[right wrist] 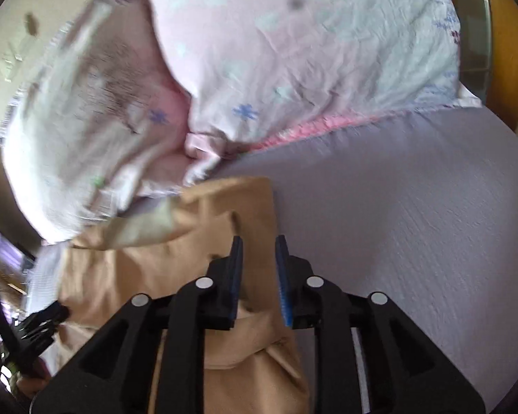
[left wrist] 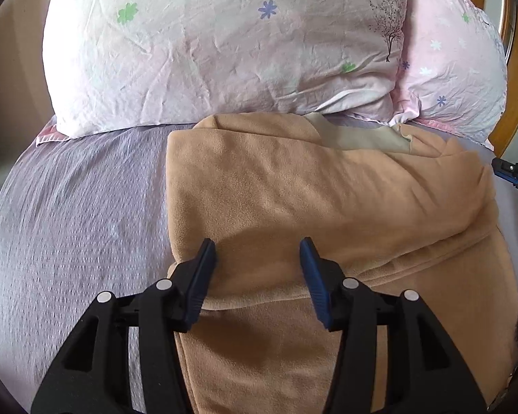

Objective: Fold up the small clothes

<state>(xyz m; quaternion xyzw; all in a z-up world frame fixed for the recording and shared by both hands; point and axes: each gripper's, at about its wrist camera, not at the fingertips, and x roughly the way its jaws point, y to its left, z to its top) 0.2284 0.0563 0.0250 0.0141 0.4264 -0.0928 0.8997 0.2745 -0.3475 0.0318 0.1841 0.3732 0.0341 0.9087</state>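
A tan fleece garment [left wrist: 314,203] lies partly folded on the lilac bed sheet [left wrist: 79,214], with a pale lining strip [left wrist: 362,136] showing at its far edge. My left gripper [left wrist: 257,245] is open and empty, hovering over the garment's left part. My right gripper [right wrist: 259,243] is open with a narrow gap and holds nothing; it hovers over the right edge of the garment [right wrist: 155,269]. The right gripper also shows at the right edge of the left wrist view [left wrist: 514,172]. The right wrist view is blurred.
Two pink flowered pillows [left wrist: 217,48] [left wrist: 456,69] lie just behind the garment. A wooden headboard [left wrist: 507,127] stands at the far right. Bare lilac sheet [right wrist: 414,214] lies to the right of the garment. The left gripper's body [right wrist: 34,324] shows at lower left.
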